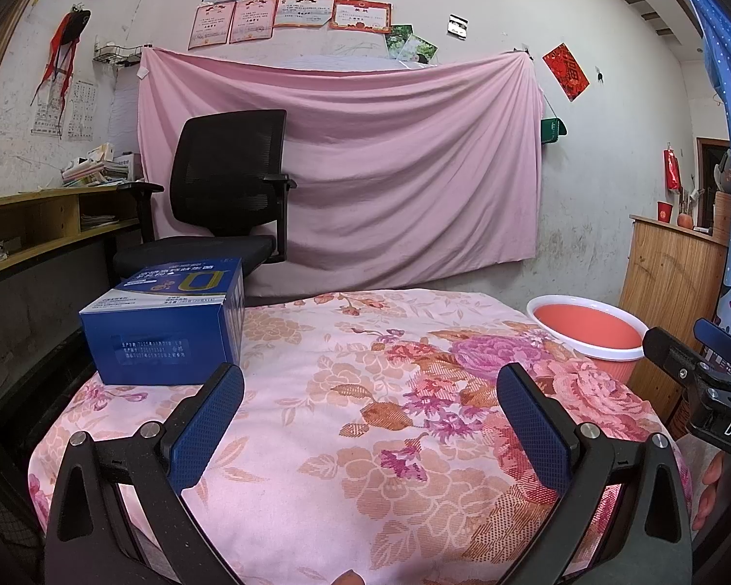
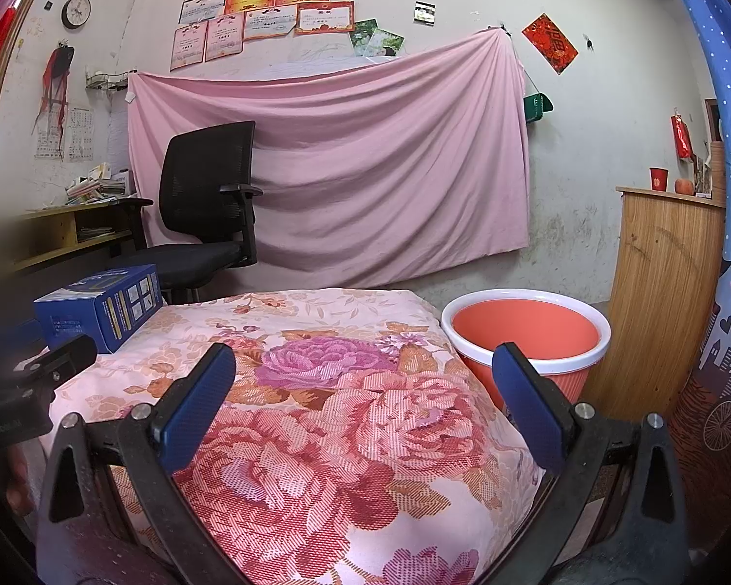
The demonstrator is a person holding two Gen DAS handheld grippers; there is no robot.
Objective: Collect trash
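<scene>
A blue cardboard box (image 1: pixel 165 324) lies on the floral-covered table (image 1: pixel 365 419) at its far left; it also shows in the right wrist view (image 2: pixel 100 312). An orange bin with a white rim (image 1: pixel 589 336) stands on the floor beyond the table's right edge, also in the right wrist view (image 2: pixel 526 336). My left gripper (image 1: pixel 370 385) is open and empty over the table, just right of and nearer than the box. My right gripper (image 2: pixel 363 365) is open and empty over the table's right side, near the bin. It shows at the right edge of the left wrist view (image 1: pixel 706 370).
A black office chair (image 1: pixel 229 195) stands behind the table. A desk with shelves and papers (image 1: pixel 48 224) is at the left. A wooden cabinet (image 2: pixel 667 292) stands right of the bin. A pink sheet (image 1: pixel 341 161) hangs on the back wall.
</scene>
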